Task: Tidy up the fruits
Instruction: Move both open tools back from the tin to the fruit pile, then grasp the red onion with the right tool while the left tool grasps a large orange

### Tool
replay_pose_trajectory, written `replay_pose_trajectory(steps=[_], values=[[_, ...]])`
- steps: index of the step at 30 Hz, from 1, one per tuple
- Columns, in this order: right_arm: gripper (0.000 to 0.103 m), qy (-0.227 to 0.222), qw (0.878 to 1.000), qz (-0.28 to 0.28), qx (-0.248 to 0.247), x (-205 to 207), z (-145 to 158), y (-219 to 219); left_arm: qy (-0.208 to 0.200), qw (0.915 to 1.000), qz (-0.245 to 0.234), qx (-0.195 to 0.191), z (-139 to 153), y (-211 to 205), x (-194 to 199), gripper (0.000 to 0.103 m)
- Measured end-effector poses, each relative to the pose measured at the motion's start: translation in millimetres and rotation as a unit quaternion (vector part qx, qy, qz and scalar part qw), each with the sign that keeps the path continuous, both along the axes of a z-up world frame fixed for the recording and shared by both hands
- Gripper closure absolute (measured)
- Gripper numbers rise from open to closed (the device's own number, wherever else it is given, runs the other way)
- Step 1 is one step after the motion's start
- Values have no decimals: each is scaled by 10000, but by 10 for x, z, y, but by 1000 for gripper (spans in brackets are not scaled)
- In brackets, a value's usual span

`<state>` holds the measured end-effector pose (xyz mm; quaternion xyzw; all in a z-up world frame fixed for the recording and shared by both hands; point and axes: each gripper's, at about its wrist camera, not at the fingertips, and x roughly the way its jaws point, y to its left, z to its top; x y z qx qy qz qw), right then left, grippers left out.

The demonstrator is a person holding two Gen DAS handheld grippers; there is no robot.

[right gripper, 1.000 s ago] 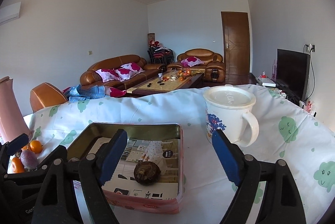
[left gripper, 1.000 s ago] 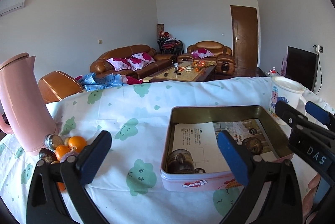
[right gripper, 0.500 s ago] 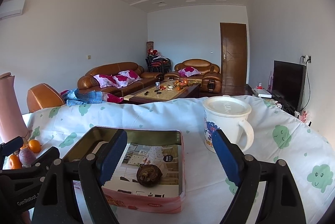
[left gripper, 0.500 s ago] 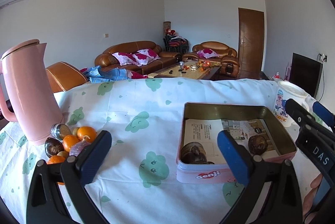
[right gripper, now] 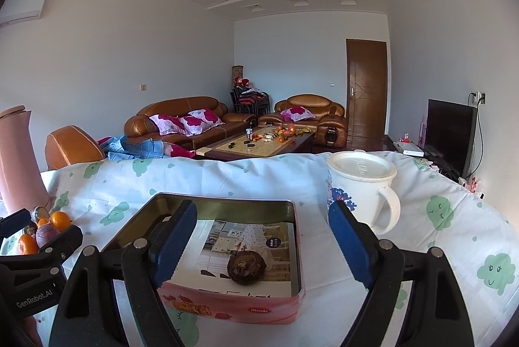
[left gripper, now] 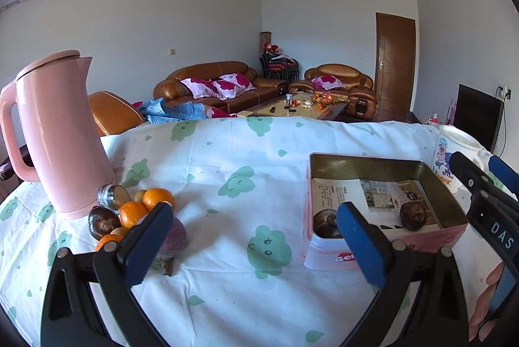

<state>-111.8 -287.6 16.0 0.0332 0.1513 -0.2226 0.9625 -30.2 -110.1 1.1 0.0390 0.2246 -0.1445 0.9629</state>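
Left wrist view: the left gripper (left gripper: 256, 236) hangs wide open and empty over the tablecloth (left gripper: 227, 152), fruit pile (left gripper: 129, 210) at lower left beside its left finger. Right wrist view: the right gripper (right gripper: 262, 236) gapes empty above the tin (right gripper: 227, 301), one brown fruit (right gripper: 245, 266) inside.

White walls and a stepped ceiling with recessed spotlights enclose the living room. Brown leather sofas (right gripper: 181, 119) with pink-flowered cushions flank a low coffee table (right gripper: 259, 145). A brown wooden door (right gripper: 366, 87) stands closed beside a dark television (right gripper: 449, 132).
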Motion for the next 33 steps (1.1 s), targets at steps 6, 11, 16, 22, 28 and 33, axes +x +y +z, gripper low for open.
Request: replay_pose_trajectory(steps=[6,11,16,22,28,33], values=[[19,127,9997,171,130,58,-17,153,32,9999,144,-10,-10,225,43,0],[19,245,9990,341,124,138,-33,352,94,9995,304,-35,-22,419,103,0],[19,320,9978,567,154,219,-47,590,78,9990,431,11,-27,612,144,0],[19,419,9953,863,138,319,-65,874,141,9980,618,-6,-39,932,239,0],[19,573,9910,1199,168,440,-97,1131,191,9962,849,26,-50,1299,369,0],[19,825,9830,1620,253,601,-145,1357,345,9924,1167,-155,-49,1680,519,0]])
